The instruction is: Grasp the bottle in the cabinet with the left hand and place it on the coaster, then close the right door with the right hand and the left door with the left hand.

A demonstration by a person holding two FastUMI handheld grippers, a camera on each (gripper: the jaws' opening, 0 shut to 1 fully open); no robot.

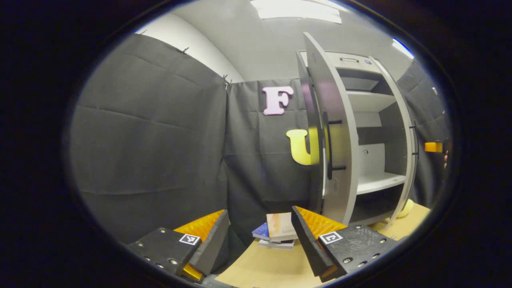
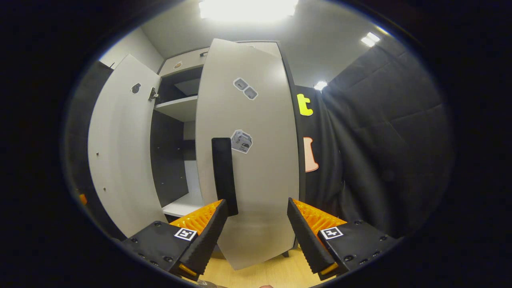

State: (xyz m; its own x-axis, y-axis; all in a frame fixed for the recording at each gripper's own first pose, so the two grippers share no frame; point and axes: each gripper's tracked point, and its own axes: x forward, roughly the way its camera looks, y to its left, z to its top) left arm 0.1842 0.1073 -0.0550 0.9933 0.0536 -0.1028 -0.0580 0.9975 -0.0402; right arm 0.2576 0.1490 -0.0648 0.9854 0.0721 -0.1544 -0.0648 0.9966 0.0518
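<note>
Since both doors stand open: the closing steps look to be what is left.
Stage: judged from the bare shelves in both views, the bottle seems already out of the cabinet [image 1: 372, 100]; neither the bottle nor the coaster can be picked out for certain on the table [image 1: 272, 268].
Right door: in the right gripper view the right door [image 2: 248, 152] stands straight ahead of the right gripper [image 2: 256, 236], very near, face turned toward it.
Door axis: its long axis runs upright; its free edge lies on the cabinet's open side, left of the handle.
Handle: a dark upright handle [image 2: 224, 176] sits just above and beside the left-hand finger; touching or not, I cannot tell.
Right gripper: fingers spread wide, nothing between them.
Left gripper: the left gripper [image 1: 260, 240] is spread too and empty, over the table, lower than the cabinet and off to its left.
Left door: the left door [image 1: 332, 132] is seen nearly edge-on, swung out from the cabinet, upright, with its bar handle facing the cabinet opening.
Books: a small stack [image 1: 278, 232] lies on the table at the cabinet's foot.
Nearer hand: the right one is at its door; the left is well apart from its own.
Next move, as I judge: push the right door toward the cabinet.
</note>
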